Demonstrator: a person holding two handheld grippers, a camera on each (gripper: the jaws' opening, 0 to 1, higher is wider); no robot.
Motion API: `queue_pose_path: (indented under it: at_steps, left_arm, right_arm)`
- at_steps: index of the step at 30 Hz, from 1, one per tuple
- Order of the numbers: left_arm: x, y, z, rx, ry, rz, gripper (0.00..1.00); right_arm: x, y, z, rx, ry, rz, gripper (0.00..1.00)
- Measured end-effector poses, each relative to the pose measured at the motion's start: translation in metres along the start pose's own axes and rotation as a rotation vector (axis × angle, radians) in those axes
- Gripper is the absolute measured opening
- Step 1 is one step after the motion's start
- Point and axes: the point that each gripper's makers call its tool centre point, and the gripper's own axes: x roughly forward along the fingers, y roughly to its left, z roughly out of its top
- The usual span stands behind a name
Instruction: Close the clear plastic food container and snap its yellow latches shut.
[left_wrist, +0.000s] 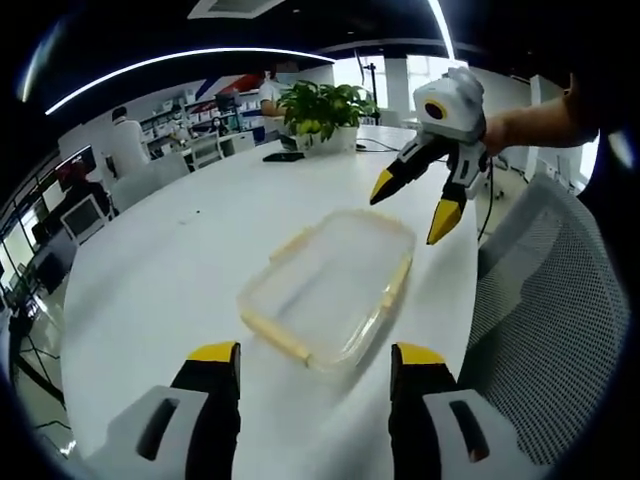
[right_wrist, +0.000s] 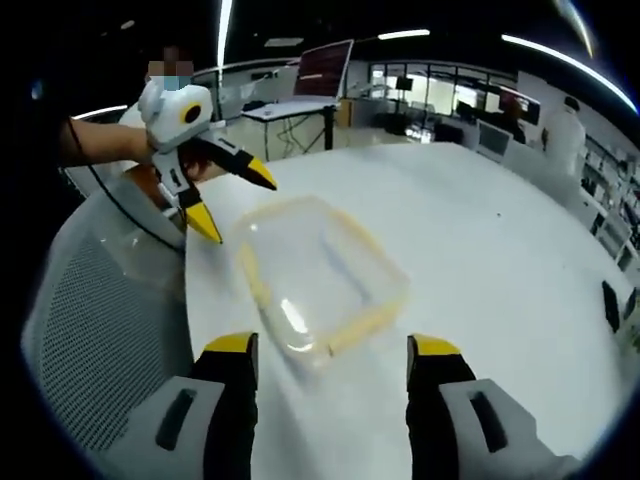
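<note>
A white table (left_wrist: 170, 250) stretched across an open office, its far end holding a potted plant (left_wrist: 320, 110), with a grey mesh chair (left_wrist: 540, 300) drawn up at its right edge. Near that edge lay the clear plastic food container (left_wrist: 330, 285), flat on the tabletop, its lid apparently resting on top and its yellow latches (left_wrist: 397, 285) visible along the rim; whether any latch was already snapped could not be told from either view.

The left gripper (left_wrist: 315, 365) hovered just short of the container's near end, jaws spread wide and holding nothing. The right gripper (left_wrist: 425, 200) hung in the air above the container's far right corner, its yellow-tipped jaws likewise spread and empty; in the right gripper view the same box (right_wrist: 320, 285) sat between that gripper's own open jaws (right_wrist: 330, 350).

The work appeared to stand at the approach, with neither claw touching the box. The next move would likely call for bringing a jaw tip down onto a latch and pressing it against the container's side while the other claw steadied the box against sliding on the smooth table.
</note>
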Motion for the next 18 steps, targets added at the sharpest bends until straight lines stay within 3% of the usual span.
queue_pose_path:
  at_steps: [18]
  left_arm:
    - [0.008, 0.002, 0.002, -0.010, -0.006, 0.009, 0.44]
  right_arm:
    - [0.016, 0.004, 0.007, 0.016, -0.030, -0.039, 0.49]
